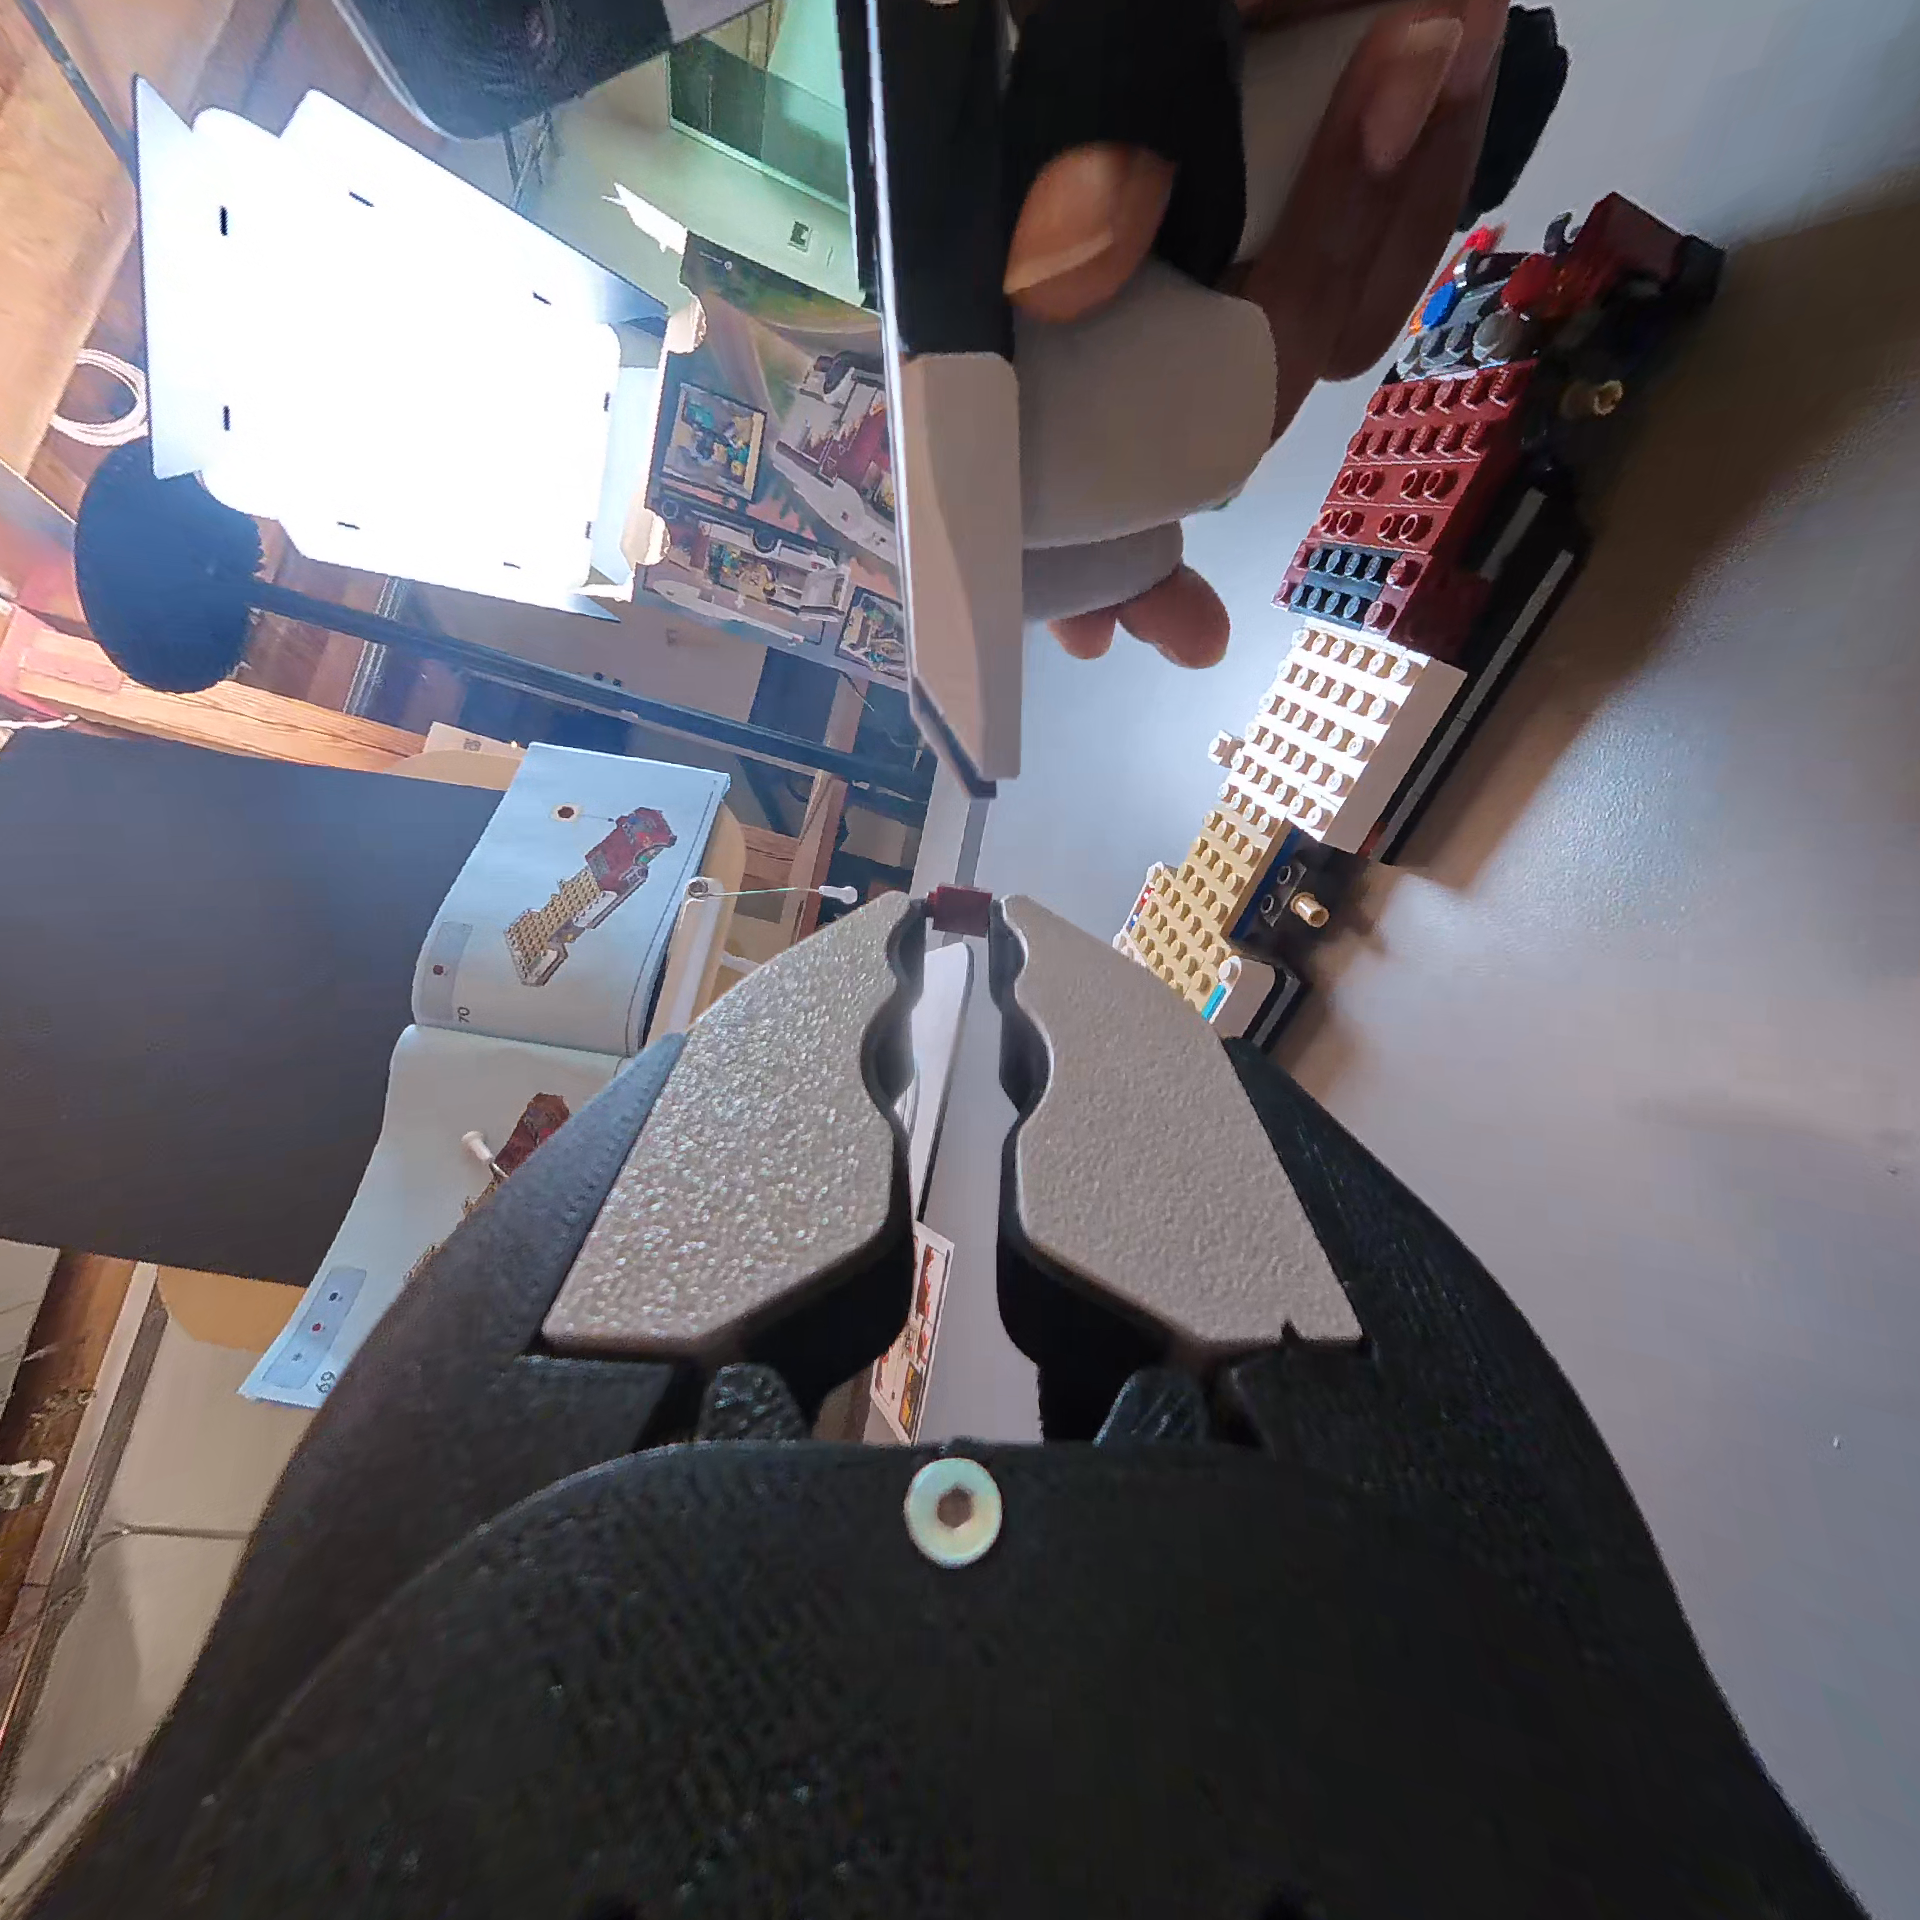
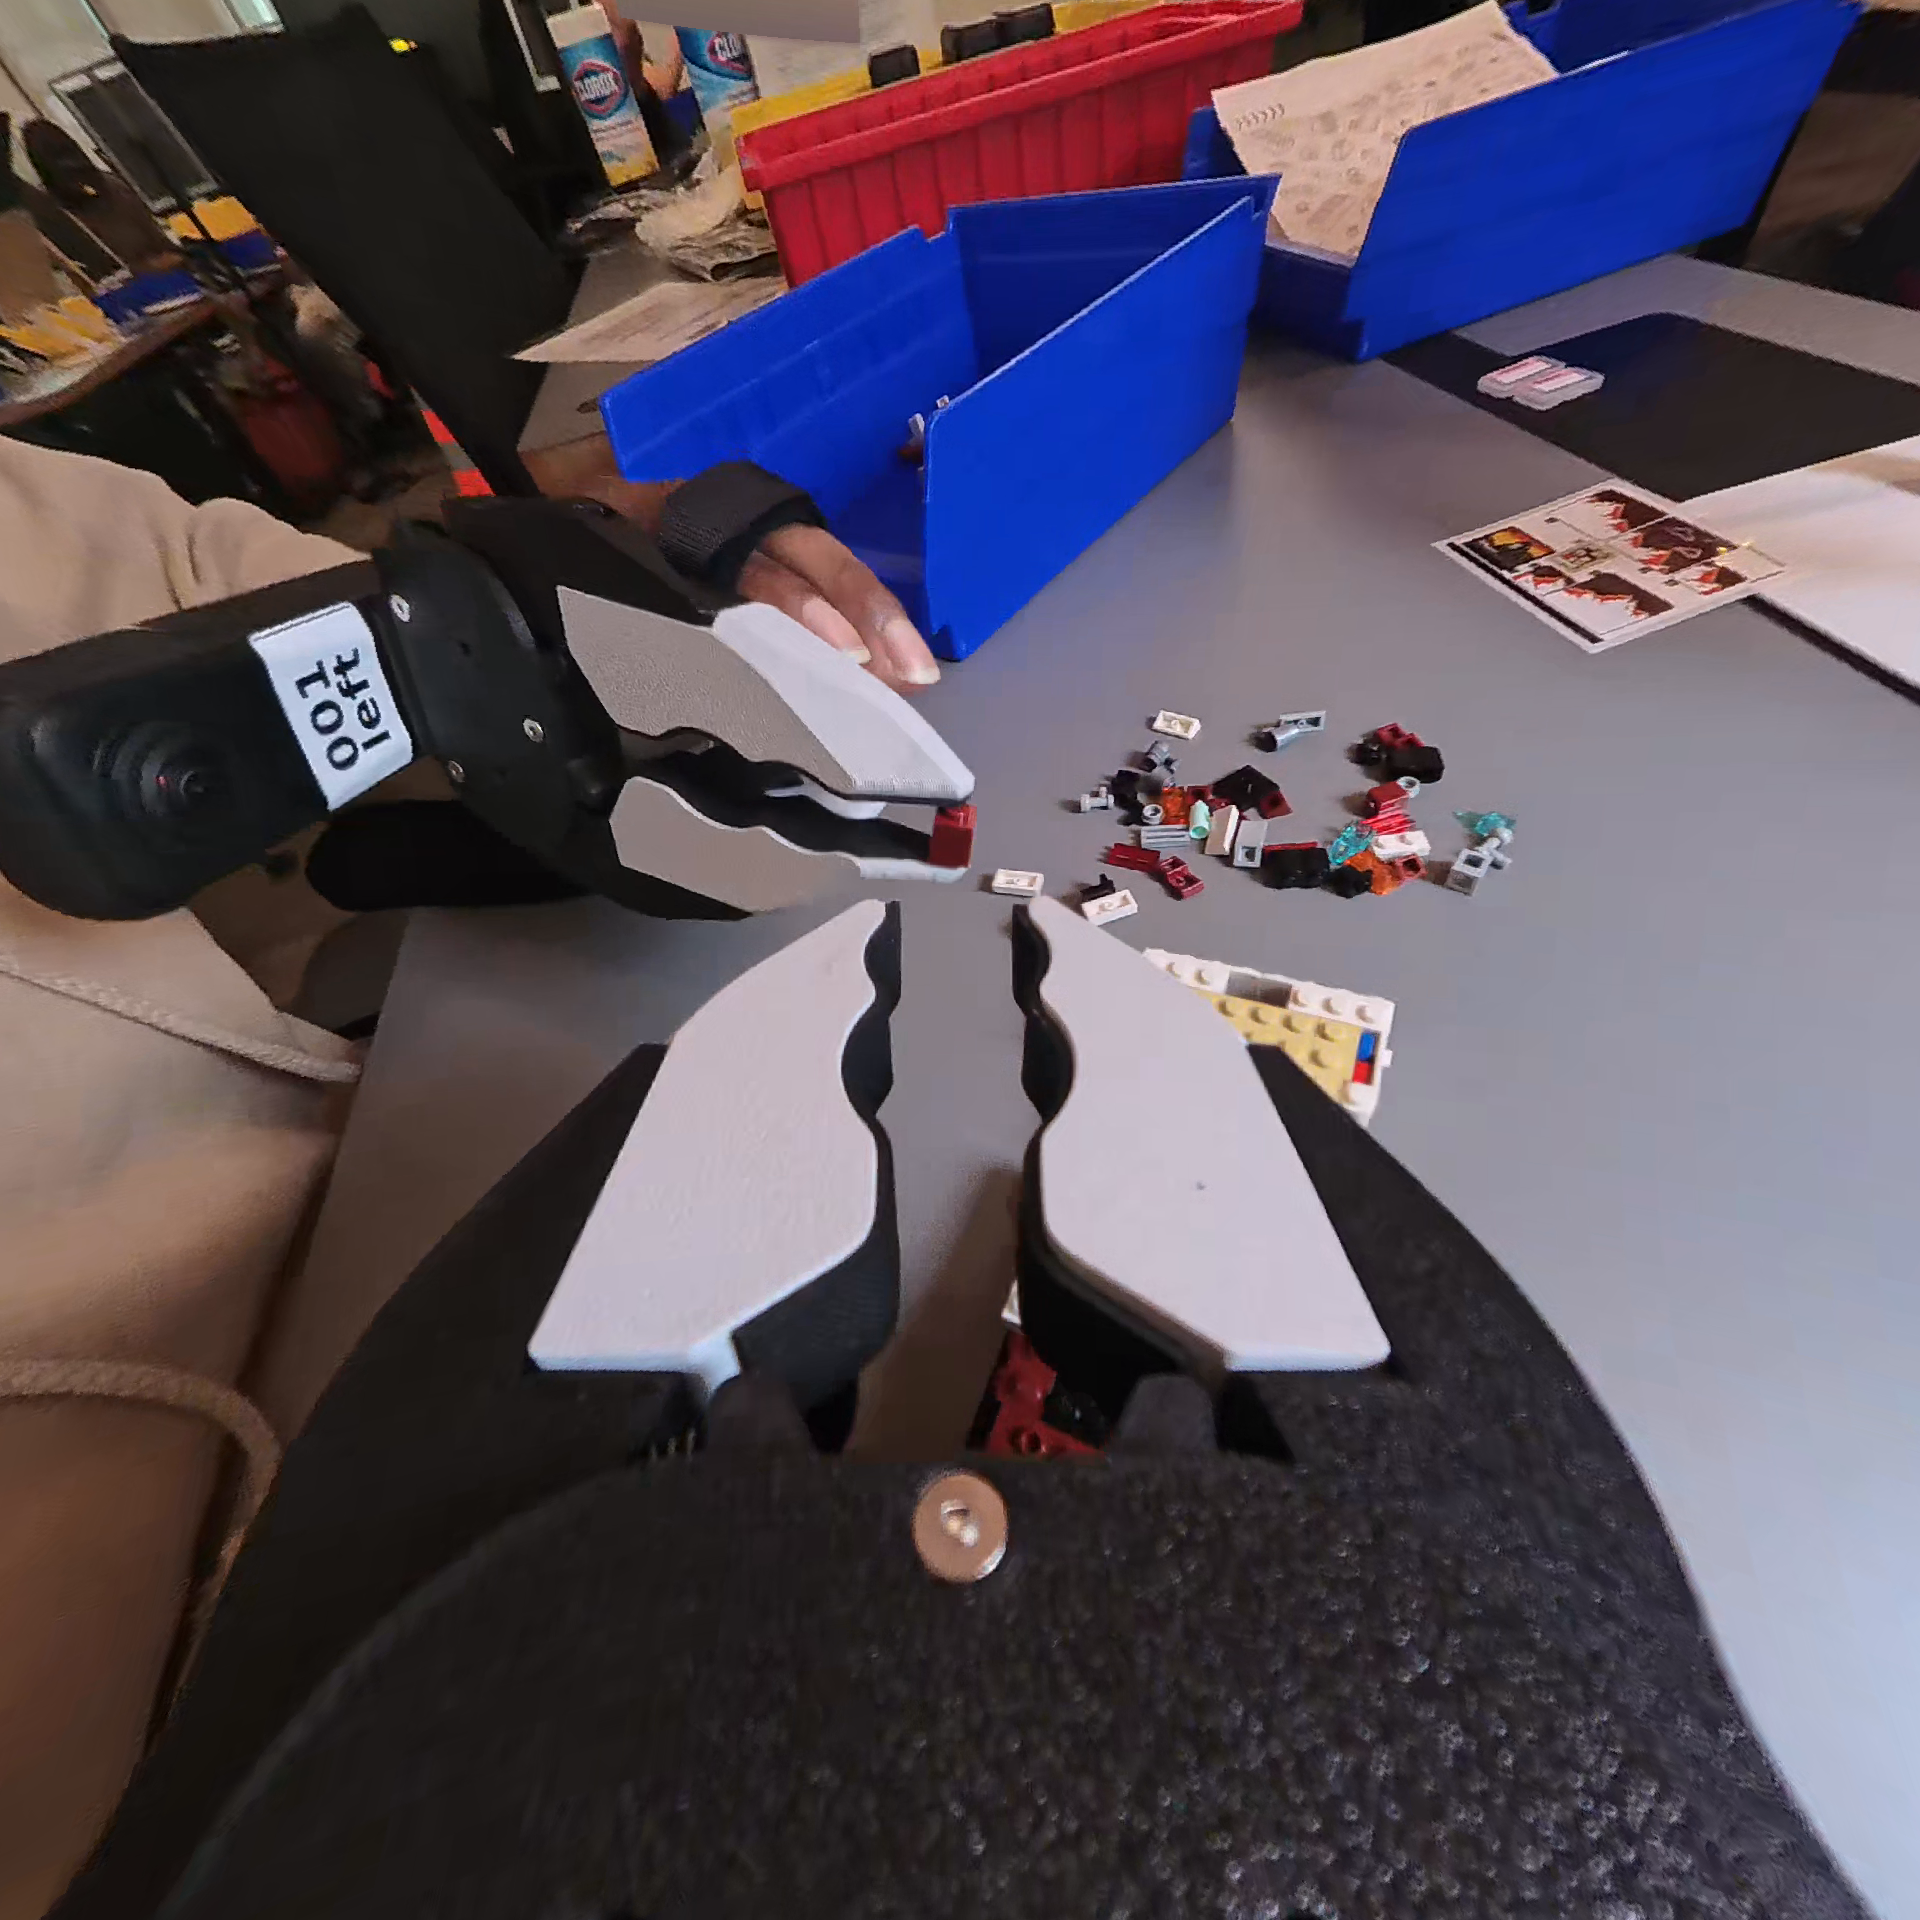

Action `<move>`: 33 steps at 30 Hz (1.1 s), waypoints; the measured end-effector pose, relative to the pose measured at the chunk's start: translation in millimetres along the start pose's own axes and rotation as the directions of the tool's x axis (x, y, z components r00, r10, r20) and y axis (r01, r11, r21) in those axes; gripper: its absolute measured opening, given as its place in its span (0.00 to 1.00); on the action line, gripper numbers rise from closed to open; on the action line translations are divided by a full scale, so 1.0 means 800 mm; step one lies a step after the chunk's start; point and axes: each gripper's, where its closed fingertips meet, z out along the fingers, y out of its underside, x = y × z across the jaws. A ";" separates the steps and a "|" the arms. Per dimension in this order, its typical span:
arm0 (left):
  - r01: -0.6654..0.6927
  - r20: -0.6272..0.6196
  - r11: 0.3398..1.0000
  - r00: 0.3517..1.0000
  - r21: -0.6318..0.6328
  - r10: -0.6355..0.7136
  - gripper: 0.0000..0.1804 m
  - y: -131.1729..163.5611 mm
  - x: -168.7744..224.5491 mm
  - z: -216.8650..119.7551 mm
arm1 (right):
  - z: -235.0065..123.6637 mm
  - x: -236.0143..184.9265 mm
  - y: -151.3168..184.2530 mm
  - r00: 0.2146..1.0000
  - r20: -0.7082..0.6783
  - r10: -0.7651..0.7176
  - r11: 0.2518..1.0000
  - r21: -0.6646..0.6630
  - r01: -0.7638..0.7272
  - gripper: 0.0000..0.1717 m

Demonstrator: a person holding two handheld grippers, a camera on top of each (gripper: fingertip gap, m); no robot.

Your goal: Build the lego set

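1. The left gripper point(image 2: 940, 836) is pinching a small dark red brick point(image 2: 953, 834) between the very tips of its jaws. Both pads are pressing on it. The brick is sticking out past the tips, so most of it is easy to see and reach.
2. It is holding the brick up in the air above the grey desk point(image 2: 1558, 1143), just left of the pile of loose pieces point(image 2: 1299, 821).
3. The right gripper point(image 2: 956, 914) is holding nothing. Its jaws are standing apart with bare desk showing between them. It is pointing at the spot just near of the brick, so the two grippers are close together.
4. The small pieces are lying in one heap in the middle of the desk, so they are all easy to reach. A few white flat ones point(image 2: 1016, 881) are lying nearest the brick.
5. The half-built brick model point(image 1: 1382, 582), dark red, white and tan, is sitting on the desk to the right of the right gripper, out of the way.
6. An open instruction booklet point(image 1: 582, 914) is lying where its pictures can be seen.
7. Blue bins point(image 2: 1039, 416) and a red bin point(image 2: 997, 135) are standing at the far side.
8. There is writing: a white label point(image 2: 332, 707) on the left gripper, page numbers in the booklet, and labels on two tubs point(image 2: 608, 94) far away. A printed sticker sheet point(image 2: 1610, 561) is lying far right.
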 end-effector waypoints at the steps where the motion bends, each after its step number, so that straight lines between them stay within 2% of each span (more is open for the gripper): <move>1: -0.005 -0.003 1.000 1.000 0.004 0.005 0.06 -0.001 0.002 0.000 | 0.003 -0.002 -0.001 1.000 0.005 0.002 1.000 0.002 -0.002 0.12; 4: -0.018 -0.009 1.000 1.000 0.018 0.018 0.06 -0.008 0.006 0.000 | 0.010 -0.005 0.001 1.000 0.002 -0.005 1.000 0.005 0.005 0.11; 9: -0.034 -0.021 0.999 0.999 0.032 0.035 0.06 -0.015 0.012 0.000 | 0.014 -0.007 0.002 1.000 -0.007 -0.025 1.000 0.009 0.025 0.05; 11: 0.004 -0.027 0.999 1.000 0.048 -0.003 0.06 -0.016 0.012 0.000 | 0.013 -0.008 0.001 0.999 0.000 -0.036 0.999 0.016 0.036 0.05; 13: 0.136 -0.071 0.988 0.989 0.077 -0.131 0.07 -0.018 0.009 -0.002 | 0.008 -0.011 -0.003 0.997 0.024 -0.067 0.997 0.045 0.065 0.05; 14: 0.259 -0.117 0.962 0.962 0.084 -0.248 0.09 -0.018 0.007 -0.002 | 0.003 -0.013 -0.008 0.995 0.037 -0.092 0.993 0.072 0.089 0.05; 15: 0.404 -0.180 0.910 0.905 0.091 -0.384 0.12 -0.020 0.005 -0.004 | -0.003 -0.015 -0.014 0.992 0.047 -0.119 0.987 0.112 0.114 0.05; 16: 0.558 -0.265 0.825 0.811 0.088 -0.521 0.14 -0.023 0.004 -0.006 | -0.009 -0.018 -0.021 0.988 0.060 -0.144 0.979 0.155 0.133 0.05; 18: 0.813 -0.433 0.579 0.543 0.057 -0.719 0.17 -0.034 -0.002 -0.012 | -0.019 -0.025 -0.033 0.980 0.083 -0.178 0.960 0.232 0.155 0.05; 19: 0.887 -0.506 0.459 0.414 0.040 -0.757 0.17 -0.040 -0.007 -0.016 | -0.022 -0.029 -0.037 0.977 0.091 -0.195 0.951 0.262 0.165 0.05; 20: 0.930 -0.561 0.367 0.313 0.017 -0.766 0.17 -0.045 -0.010 -0.019 | -0.024 -0.033 -0.040 0.973 0.098 -0.211 0.943 0.283 0.177 0.05; 21: 0.952 -0.594 0.306 0.247 0.000 -0.766 0.17 -0.048 -0.011 -0.021 | -0.024 -0.037 -0.041 0.968 0.105 -0.227 0.936 0.297 0.187 0.05; 23: 0.968 -0.634 0.251 0.187 -0.012 -0.751 0.16 -0.053 -0.012 -0.024 | -0.022 -0.045 -0.038 0.960 0.128 -0.248 0.932 0.303 0.201 0.05; 25: 0.972 -0.669 0.236 0.161 -0.022 -0.725 0.14 -0.061 -0.010 -0.028 | -0.019 -0.050 -0.034 0.955 0.146 -0.258 0.931 0.301 0.205 0.05; 30: 0.962 -0.676 0.272 0.191 -0.015 -0.712 0.06 -0.064 -0.005 -0.031 | -0.016 -0.057 -0.027 0.945 0.185 -0.269 0.936 0.283 0.211 0.05; 33: 0.957 -0.678 0.290 0.203 -0.017 -0.707 0.04 -0.065 -0.002 -0.031 | -0.016 -0.057 -0.025 0.945 0.194 -0.264 0.940 0.271 0.207 0.05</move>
